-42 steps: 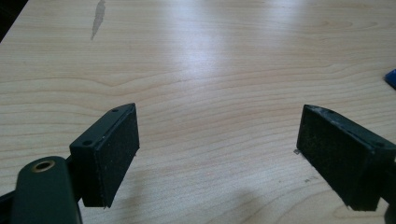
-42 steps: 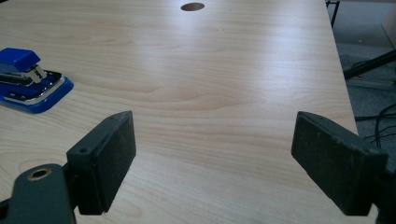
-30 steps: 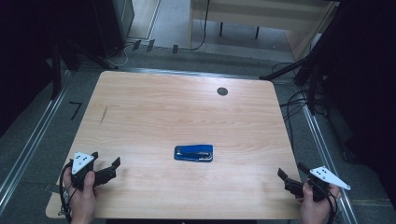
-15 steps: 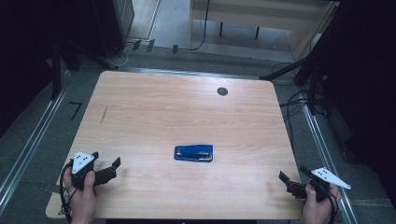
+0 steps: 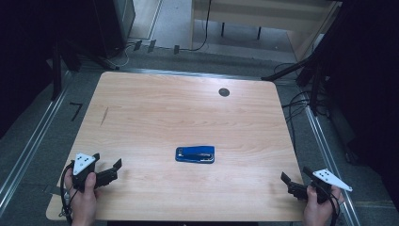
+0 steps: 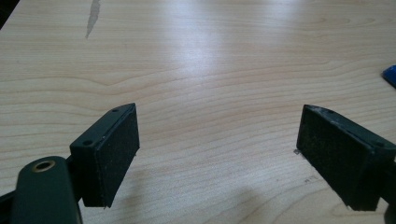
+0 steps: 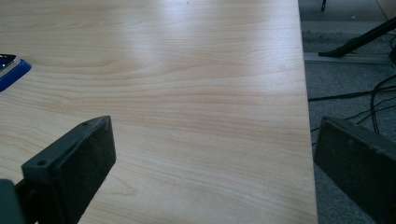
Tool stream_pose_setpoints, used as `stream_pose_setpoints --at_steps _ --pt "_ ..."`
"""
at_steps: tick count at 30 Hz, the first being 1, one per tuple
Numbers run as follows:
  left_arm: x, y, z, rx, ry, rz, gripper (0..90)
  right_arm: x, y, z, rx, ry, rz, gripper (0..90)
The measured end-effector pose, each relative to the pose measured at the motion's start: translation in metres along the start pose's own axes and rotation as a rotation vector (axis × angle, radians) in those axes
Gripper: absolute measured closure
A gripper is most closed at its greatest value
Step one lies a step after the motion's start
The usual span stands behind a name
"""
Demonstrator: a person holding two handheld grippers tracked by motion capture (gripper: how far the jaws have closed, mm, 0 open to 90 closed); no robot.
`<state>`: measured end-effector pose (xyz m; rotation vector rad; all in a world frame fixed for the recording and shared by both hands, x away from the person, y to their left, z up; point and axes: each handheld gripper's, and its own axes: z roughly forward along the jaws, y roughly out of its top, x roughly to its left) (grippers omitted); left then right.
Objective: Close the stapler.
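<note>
Bare worktop [image 5: 155, 117] lies open on all sides of the stapler [image 5: 195, 154], the one obstacle, near the centre. The left tool [image 5: 107, 170], at 8 o'clock, has a clear path toward it; so does the right tool [image 5: 294, 184] at 4 o'clock. A small dark disc [image 5: 224, 92] lies flat at 1 o'clock.

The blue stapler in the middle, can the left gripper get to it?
Probably yes. The blue stapler lies flat in the open, and only bare table lies between it and the left gripper, whose jaws stand open and empty.
</note>
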<state>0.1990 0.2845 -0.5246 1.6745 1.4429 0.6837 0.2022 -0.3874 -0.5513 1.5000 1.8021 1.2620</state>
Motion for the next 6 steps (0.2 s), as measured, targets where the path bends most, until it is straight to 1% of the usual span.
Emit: stream_pose_setpoints --at_steps 6 --pt "0.0002 0.0001 0.0 -0.001 -0.003 -0.006 13.5 -0.0012 -0.0001 -0.0006 -0.009 -0.005 0.011 0.0"
